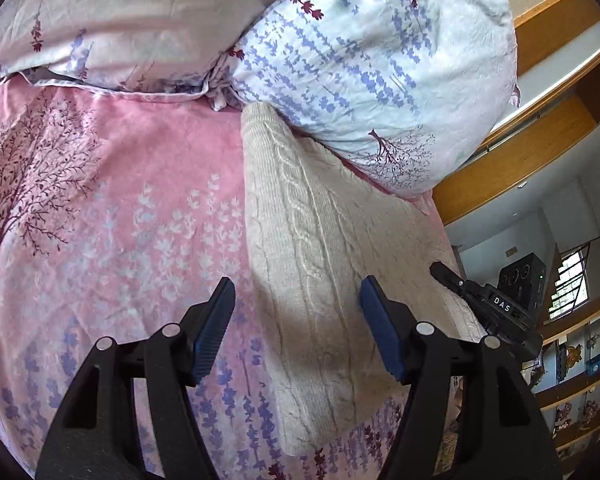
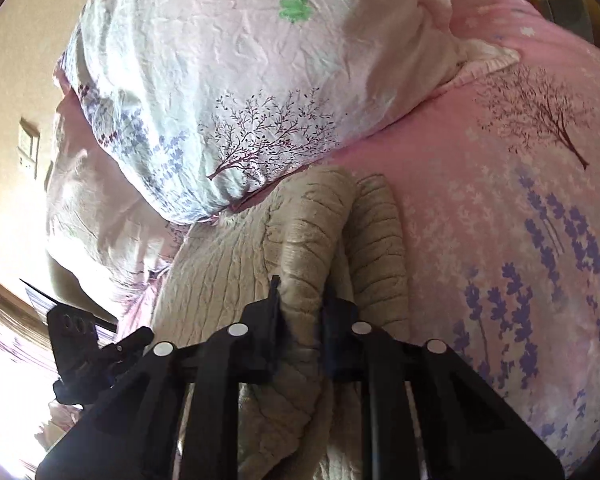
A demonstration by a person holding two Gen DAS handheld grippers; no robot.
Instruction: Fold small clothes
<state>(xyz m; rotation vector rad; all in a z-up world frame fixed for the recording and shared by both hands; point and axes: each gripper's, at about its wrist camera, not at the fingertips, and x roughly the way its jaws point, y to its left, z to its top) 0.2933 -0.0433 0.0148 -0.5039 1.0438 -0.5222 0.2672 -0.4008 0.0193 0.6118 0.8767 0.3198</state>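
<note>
While the right gripper (image 2: pixel 300 300) pinches a raised ridge of the cream knit sweater (image 1: pixel 320 248), presumably to carry a fold, the left gripper (image 1: pixel 296 320) hovers spread-fingered above it. Sweater lies on the pink bedsheet (image 1: pixel 120 200), its 12 o'clock end tucked against the pillow (image 1: pixel 372 64).

The left gripper (image 1: pixel 298 322) has its fingers (image 1: pixel 216 330) spread wide, blue pads facing each other across the gap, with nothing held between them. The right gripper (image 2: pixel 300 300) has its fingers (image 2: pixel 272 312) drawn close, pinching a raised fold of the knit sweater (image 2: pixel 304 236) between them. In the left wrist view its black body shows at the right edge.
</note>
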